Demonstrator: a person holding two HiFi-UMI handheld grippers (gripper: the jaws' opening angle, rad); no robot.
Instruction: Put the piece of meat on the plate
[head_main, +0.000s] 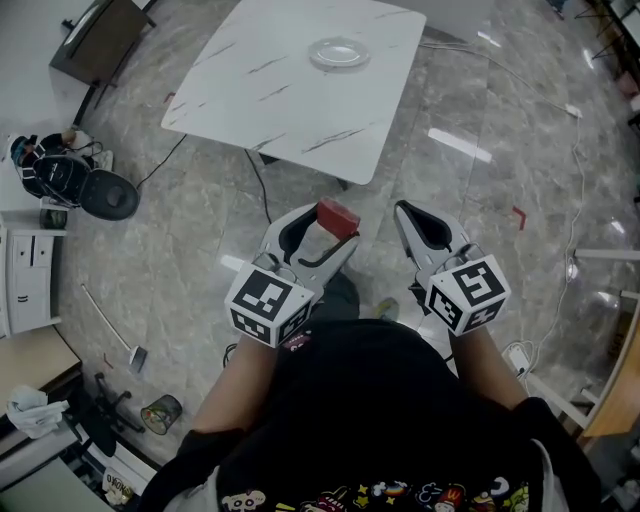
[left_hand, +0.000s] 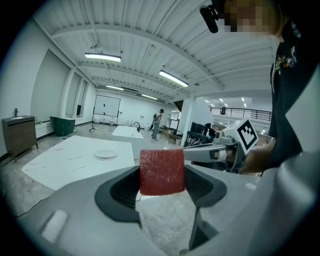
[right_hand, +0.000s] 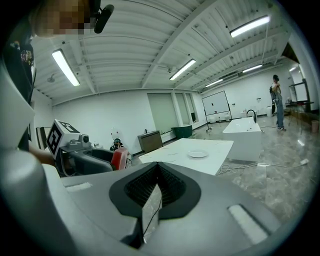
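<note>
Clamping meat (left_hand: 161, 171) in left claw (head_main: 332, 222); right gripper view shows right claw (right_hand: 157, 174) closed, empty.

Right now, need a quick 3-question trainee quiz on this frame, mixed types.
1. Fill in: the right gripper has its fingers ___, with nothing between them.
2. Which one holds the piece of meat? A) left gripper B) right gripper C) neither
3. True or false: the plate on the table is empty.

Key: 1 shut; 2 A; 3 true.
</note>
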